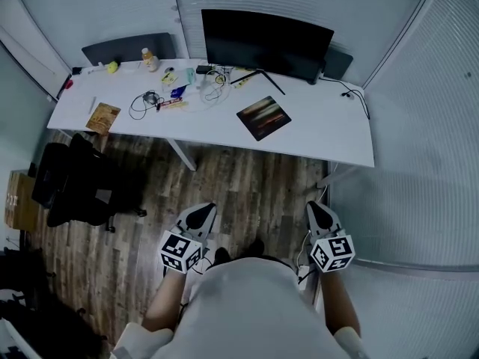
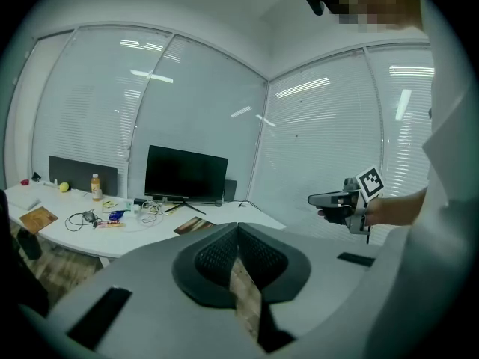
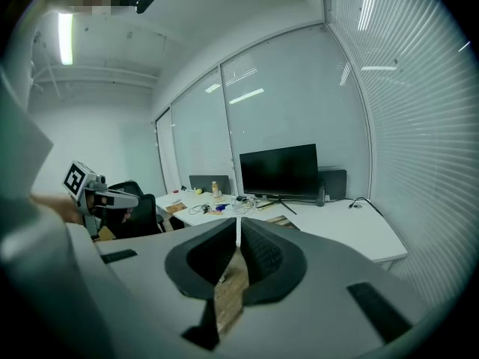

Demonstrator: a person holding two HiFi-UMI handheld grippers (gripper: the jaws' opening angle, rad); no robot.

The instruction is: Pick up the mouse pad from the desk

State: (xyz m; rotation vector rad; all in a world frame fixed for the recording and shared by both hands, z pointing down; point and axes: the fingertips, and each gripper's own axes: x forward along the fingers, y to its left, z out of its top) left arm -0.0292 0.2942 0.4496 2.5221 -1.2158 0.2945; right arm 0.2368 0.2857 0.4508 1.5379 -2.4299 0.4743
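The left gripper's [image 2: 238, 232] jaws were pressed together on nothing, and so were the right gripper's [image 3: 239, 229]. Both hung over the wood-plank floor [image 1: 247, 185], well short of the white desk [image 1: 329, 137]. The dark rectangular mouse pad with a brown streaked print [image 1: 263, 117] lay flat on the desk, in front of the black monitor [image 1: 266, 43] and near the front edge. It looked thin, light and floppy, probably with a grippy underside. The corner nearest the desk's front seemed the best hold, pinched once a jaw slipped beneath it.
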